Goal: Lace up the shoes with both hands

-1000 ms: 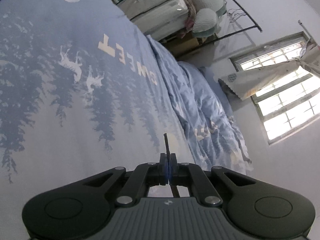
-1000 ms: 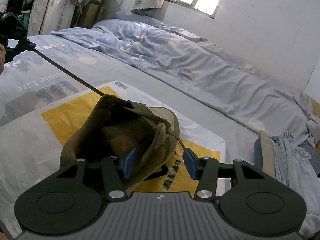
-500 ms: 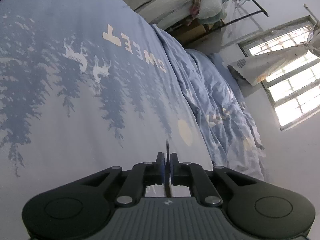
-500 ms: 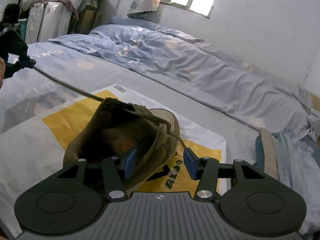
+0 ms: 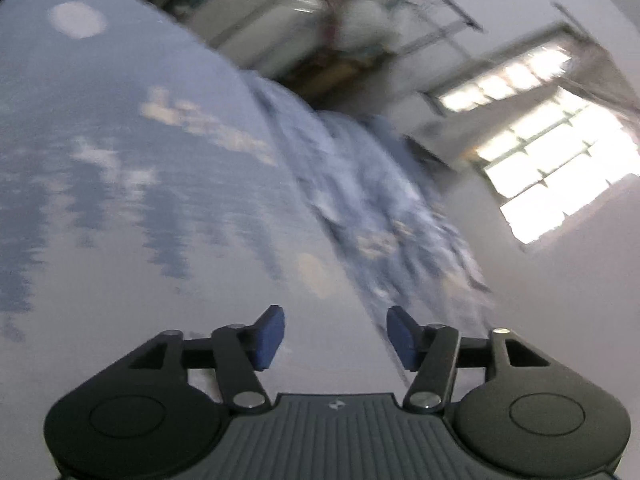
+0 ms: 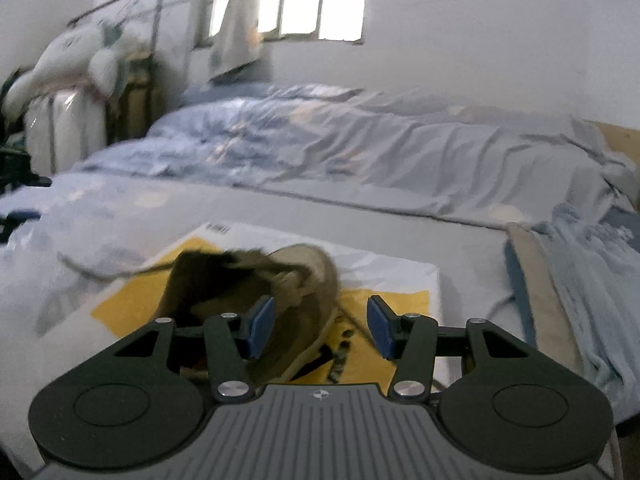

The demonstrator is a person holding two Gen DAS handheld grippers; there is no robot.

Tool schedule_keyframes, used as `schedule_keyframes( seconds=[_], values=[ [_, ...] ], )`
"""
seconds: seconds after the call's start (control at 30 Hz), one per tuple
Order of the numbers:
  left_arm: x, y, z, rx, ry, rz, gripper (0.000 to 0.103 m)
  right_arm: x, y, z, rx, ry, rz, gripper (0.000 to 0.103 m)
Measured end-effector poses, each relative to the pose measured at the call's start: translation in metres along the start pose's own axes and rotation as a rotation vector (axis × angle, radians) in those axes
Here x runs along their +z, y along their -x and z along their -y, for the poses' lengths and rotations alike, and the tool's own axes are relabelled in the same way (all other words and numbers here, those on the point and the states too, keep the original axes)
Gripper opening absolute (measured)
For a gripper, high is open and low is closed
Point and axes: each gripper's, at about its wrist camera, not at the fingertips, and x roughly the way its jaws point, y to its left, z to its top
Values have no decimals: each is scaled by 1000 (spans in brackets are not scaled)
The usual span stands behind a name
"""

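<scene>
An olive-brown shoe (image 6: 280,292) lies on a white and yellow bag (image 6: 396,276) on the bed, blurred in the right wrist view. Its dark lace (image 6: 100,272) trails slack to the left over the bedding. My right gripper (image 6: 320,328) hovers just behind the shoe, jaws apart; the left pad overlaps the shoe's side, no pad pressing. My left gripper (image 5: 335,338) is opening above the blue printed duvet (image 5: 140,200), with nothing between its blue pads. The shoe is out of the left wrist view.
A rumpled blue quilt (image 6: 360,148) runs across the bed behind the shoe. Folded light-blue clothes (image 6: 580,276) lie at the right. White bundles and a rack (image 6: 68,92) stand at the back left, under a bright window (image 6: 320,0).
My left gripper has let go of the lace and spread its jaws, and its view has swung. The taut lace has dropped slack beside the shoe. My right gripper has rolled, still open.
</scene>
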Motion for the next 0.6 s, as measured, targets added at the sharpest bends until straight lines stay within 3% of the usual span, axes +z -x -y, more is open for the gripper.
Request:
schedule_keyframes(
  seconds=[0.07, 0.27, 0.47, 0.6],
  values=[
    [-11, -1, 22, -84, -67, -43, 61, 1, 5, 14, -26, -71, 20, 52],
    [-70, 5, 109, -394, -356, -225, 62, -4, 24, 64, -130, -246, 46, 54],
    [-171, 37, 179, -639, -726, -377, 70, -13, 61, 118, -292, -356, 119, 54],
    [-252, 62, 198, -737, -992, -506, 70, -21, 85, 155, -392, -456, 157, 55]
  ],
)
